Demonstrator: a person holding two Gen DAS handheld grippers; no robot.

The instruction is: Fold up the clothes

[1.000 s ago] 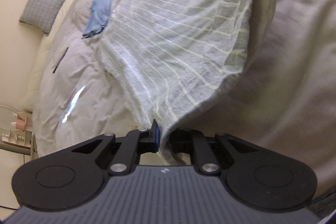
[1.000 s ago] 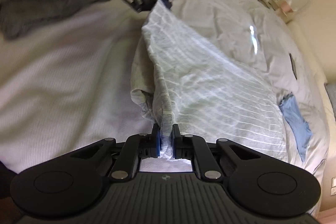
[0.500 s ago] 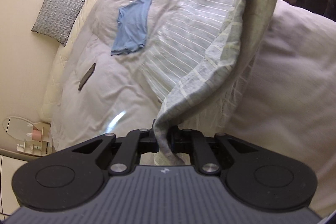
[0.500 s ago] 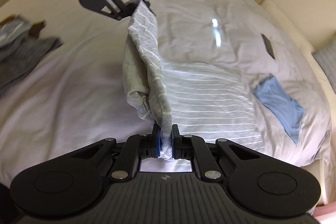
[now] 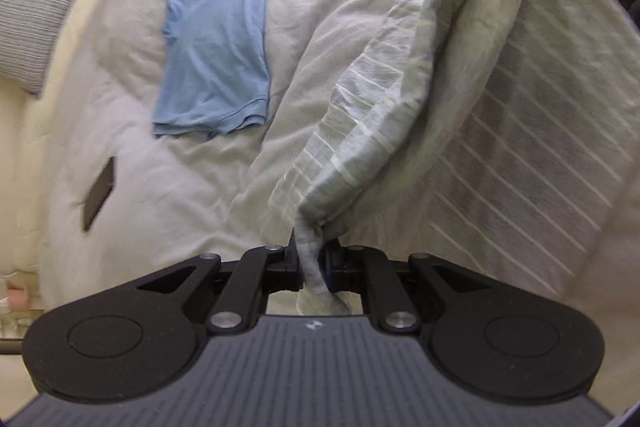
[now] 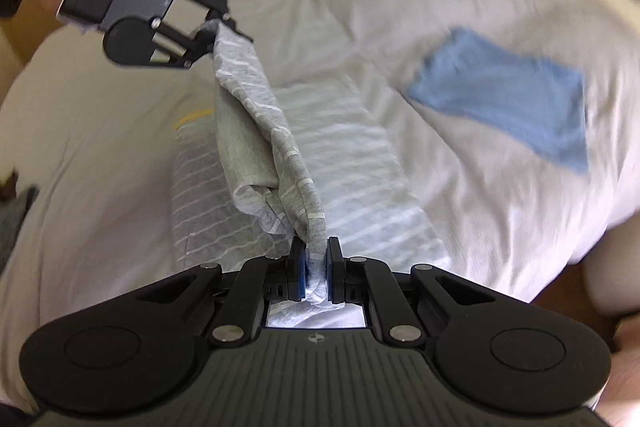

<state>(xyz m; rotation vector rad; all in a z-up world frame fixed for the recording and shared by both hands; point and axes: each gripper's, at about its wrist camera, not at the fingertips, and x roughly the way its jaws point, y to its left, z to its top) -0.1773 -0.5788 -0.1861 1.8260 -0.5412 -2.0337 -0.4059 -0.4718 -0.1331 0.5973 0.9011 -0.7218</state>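
Over the bed [image 6: 100,155], the left tool [image 5: 311,259] and the right tool [image 6: 316,267] are each clamped tight on a bunched edge of the grey striped shirt [image 6: 276,131], so that edge hangs stretched between them while the rest of it lies spread on the duvet below. Off to the side there's a folded blue shirt [image 5: 216,47] lying flat and a dark phone [image 5: 98,193] nearby, both well apart from the striped one.

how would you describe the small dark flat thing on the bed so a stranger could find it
Start at the pale rumpled duvet covering the bed, then find the folded light-blue t-shirt. Just beside it lies a thin dark rectangular slab, the only hard, black, non-fabric item there.
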